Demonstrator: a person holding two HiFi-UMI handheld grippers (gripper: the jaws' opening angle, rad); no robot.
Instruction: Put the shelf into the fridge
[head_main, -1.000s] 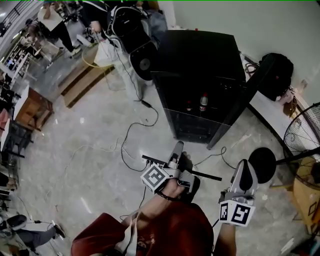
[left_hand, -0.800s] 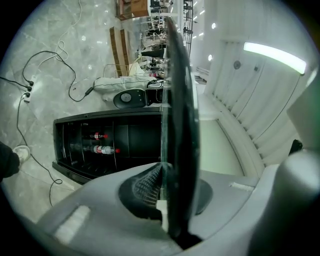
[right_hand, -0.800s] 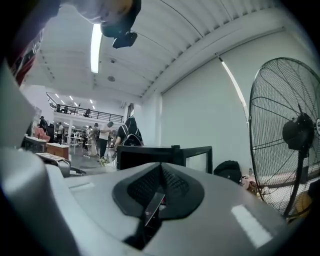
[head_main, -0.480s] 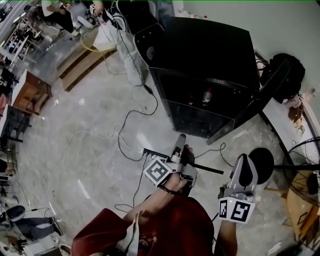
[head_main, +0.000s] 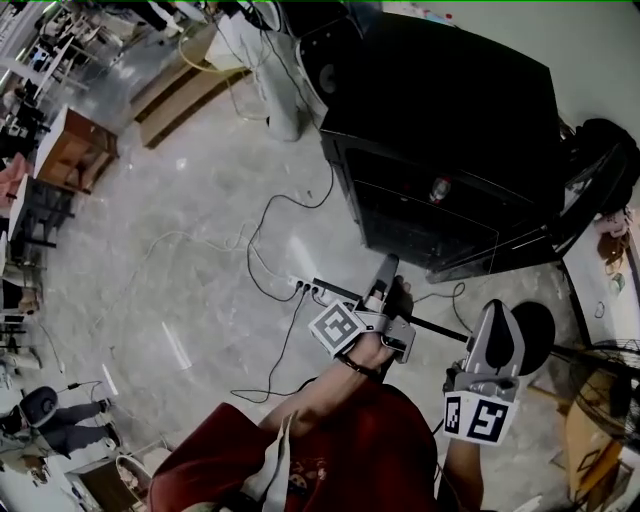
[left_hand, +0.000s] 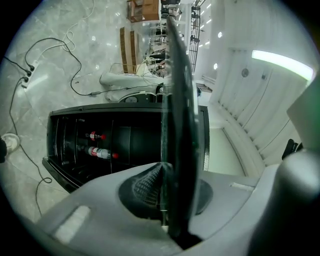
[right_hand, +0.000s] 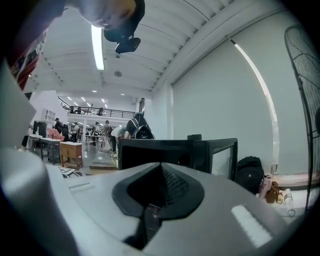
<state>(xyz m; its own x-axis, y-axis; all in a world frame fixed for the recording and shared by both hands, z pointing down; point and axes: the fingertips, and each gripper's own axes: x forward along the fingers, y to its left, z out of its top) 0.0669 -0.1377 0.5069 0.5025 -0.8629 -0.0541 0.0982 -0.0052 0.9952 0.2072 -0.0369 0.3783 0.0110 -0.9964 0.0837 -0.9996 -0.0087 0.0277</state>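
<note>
Fridge (head_main: 450, 120) sits closer than a second ago, with the shelf (left_hand: 177, 115) pinched tight in the left gripper (head_main: 386, 270) near its open front and the right gripper (head_main: 498, 335) closed on nothing, so insertion looks next.

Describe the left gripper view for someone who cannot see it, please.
The left hand-held gripper is shut on a thin dark shelf, seen edge-on up the middle of the picture. Behind it is an open black fridge with two red-capped bottles inside.
</note>
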